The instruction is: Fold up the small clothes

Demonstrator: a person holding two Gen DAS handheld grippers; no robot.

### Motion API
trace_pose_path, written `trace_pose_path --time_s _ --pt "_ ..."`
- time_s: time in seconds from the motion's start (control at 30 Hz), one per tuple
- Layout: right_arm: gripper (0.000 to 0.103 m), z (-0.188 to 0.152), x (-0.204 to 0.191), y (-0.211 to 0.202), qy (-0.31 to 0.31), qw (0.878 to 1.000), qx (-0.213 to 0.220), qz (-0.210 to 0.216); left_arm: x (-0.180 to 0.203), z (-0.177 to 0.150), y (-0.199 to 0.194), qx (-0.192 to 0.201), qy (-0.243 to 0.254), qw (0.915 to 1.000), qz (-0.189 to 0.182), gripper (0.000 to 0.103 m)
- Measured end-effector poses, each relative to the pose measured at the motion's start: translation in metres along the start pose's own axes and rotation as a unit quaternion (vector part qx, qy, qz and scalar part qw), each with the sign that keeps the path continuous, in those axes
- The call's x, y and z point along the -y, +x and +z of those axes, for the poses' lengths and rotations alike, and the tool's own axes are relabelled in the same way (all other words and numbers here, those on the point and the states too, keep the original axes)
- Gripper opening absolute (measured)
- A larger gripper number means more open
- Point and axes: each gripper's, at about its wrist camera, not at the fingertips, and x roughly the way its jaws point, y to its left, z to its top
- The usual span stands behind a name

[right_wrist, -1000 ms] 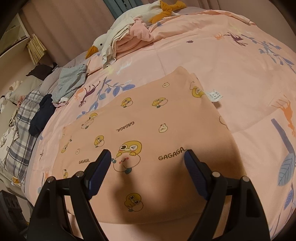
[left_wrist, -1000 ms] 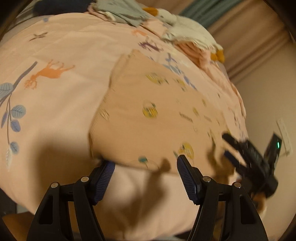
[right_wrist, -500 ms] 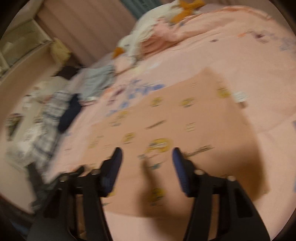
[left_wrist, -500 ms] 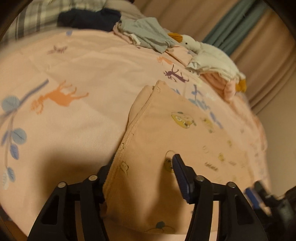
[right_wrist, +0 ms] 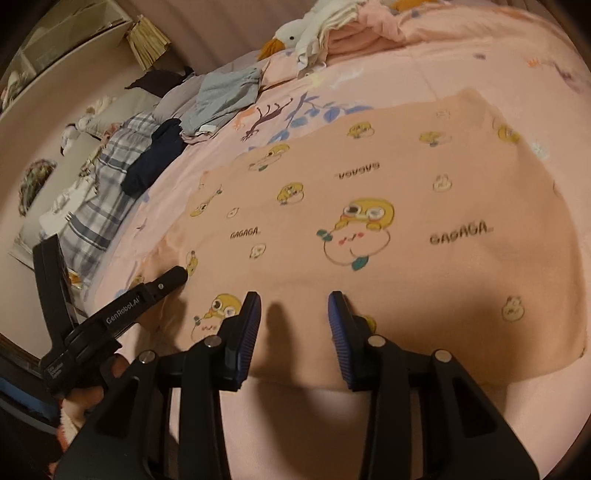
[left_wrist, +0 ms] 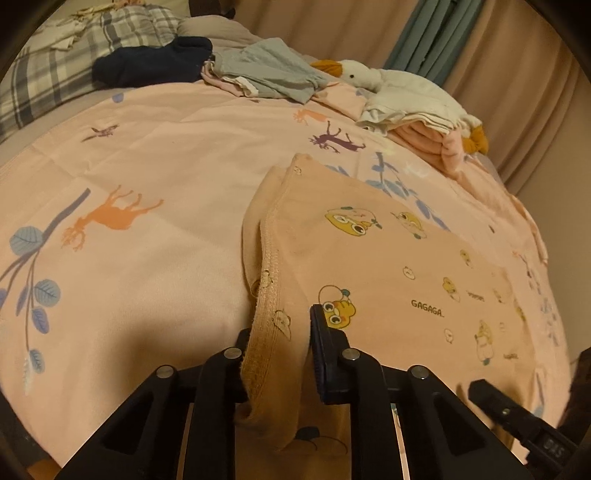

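Observation:
A small peach garment [left_wrist: 388, 266] printed with yellow cartoon faces and "GAGAGA" lies flat on the pink bedspread [left_wrist: 147, 177]. My left gripper [left_wrist: 280, 347] has closed on the garment's near left corner, with bunched hem cloth standing up between its fingers. In the right wrist view the same garment [right_wrist: 369, 206] spreads ahead, and my right gripper [right_wrist: 293, 328] is open over its near edge, holding nothing. The left gripper [right_wrist: 162, 284] shows at the garment's left corner there.
At the back of the bed lie a grey garment [left_wrist: 266, 70], a dark navy one [left_wrist: 151, 62], a plaid blanket [left_wrist: 48, 70] and a white goose plush on folded pink cloth [left_wrist: 406, 96]. Curtains [left_wrist: 443, 33] hang behind. The bed edge runs just below the grippers.
My left gripper has moved in onto the garment's left corner and closed on it, lifting the hem. My right gripper has swung closer to the near edge, its fingers narrower but open.

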Motion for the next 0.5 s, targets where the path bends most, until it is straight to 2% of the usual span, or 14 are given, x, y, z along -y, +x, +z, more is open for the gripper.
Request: trace_pose_path --time_s 0.03,0.13,0.23,0.33,0.5 --pt "0.023 0.001 0.005 0.002 0.007 1.000 -0.005 -0.001 -0.001 0.000 0.001 -0.001 -0.002 1.0000 -0.008 0.017" --pt "0.005 0.000 0.019 0.004 0.034 0.999 -0.012 0.000 -0.002 0.002 0.003 -0.002 -0.009 0.9997 -0.021 0.017" --pt "0.000 -0.005 0.034 0.002 0.061 0.998 -0.009 0.032 -0.006 0.006 0.009 -0.004 -0.032 0.9981 -0.052 0.013" --pt "0.000 -0.006 0.042 0.003 0.079 0.995 -0.008 0.060 -0.008 0.009 0.010 -0.003 -0.051 0.9957 -0.077 0.013" --pt "0.000 -0.009 0.041 0.001 0.067 0.995 -0.005 0.077 0.014 0.012 -0.001 0.023 -0.019 0.9928 -0.116 0.013"
